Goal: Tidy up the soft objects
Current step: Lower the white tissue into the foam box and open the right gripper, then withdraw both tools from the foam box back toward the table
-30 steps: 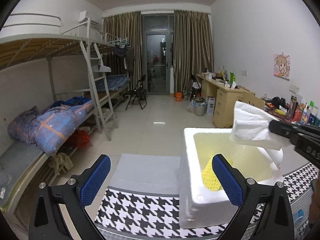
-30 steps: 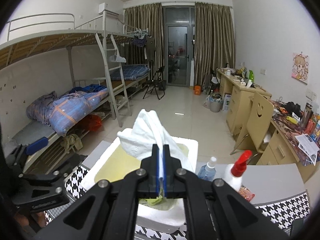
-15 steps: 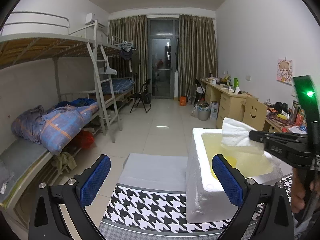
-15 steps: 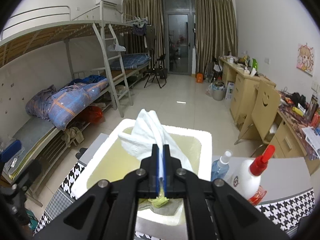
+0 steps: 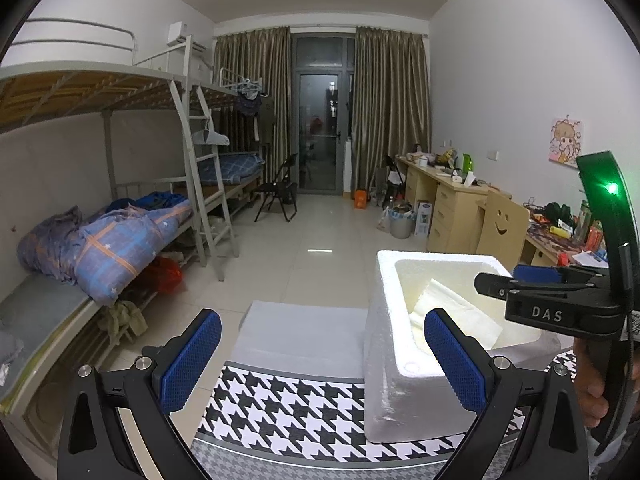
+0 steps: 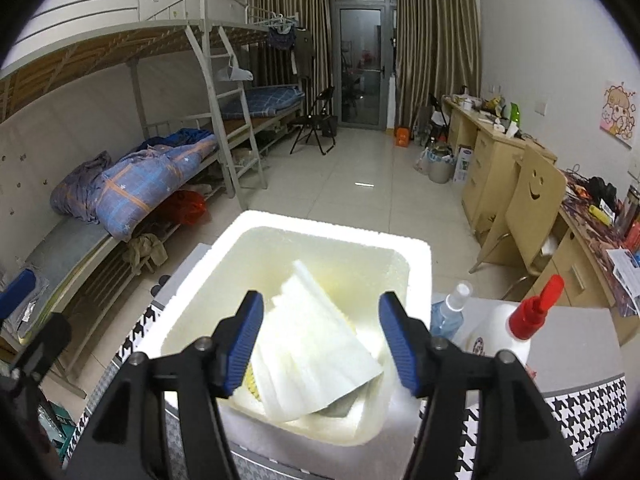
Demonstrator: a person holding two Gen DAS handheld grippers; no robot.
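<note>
A white foam box point(image 6: 418, 264) point(image 5: 382, 320) stands on the houndstooth-covered table. Inside it lies a white folded cloth point(image 6: 316, 344) point(image 5: 452, 312), over a bit of yellow mesh point(image 6: 250, 380). My right gripper point(image 6: 320, 340) hovers over the box with its jaws opening; the cloth lies loose below them and the pads do not touch it. In the left wrist view the right gripper point(image 5: 516, 284) reaches over the box's right side, held by a hand point(image 5: 592, 388). My left gripper point(image 5: 320, 364) stands open and empty at the box's near left corner.
A blue spray bottle point(image 6: 448, 312) and a white bottle with a red nozzle point(image 6: 516, 336) stand right of the box. The houndstooth cloth point(image 5: 288, 412) and a grey board point(image 5: 300, 332) cover the table. Bunk beds point(image 5: 100, 240) line the left, desks point(image 5: 460, 208) the right.
The right gripper came down over the box, opened, and let go of the white cloth, which now lies in the box. The left gripper stayed put.
</note>
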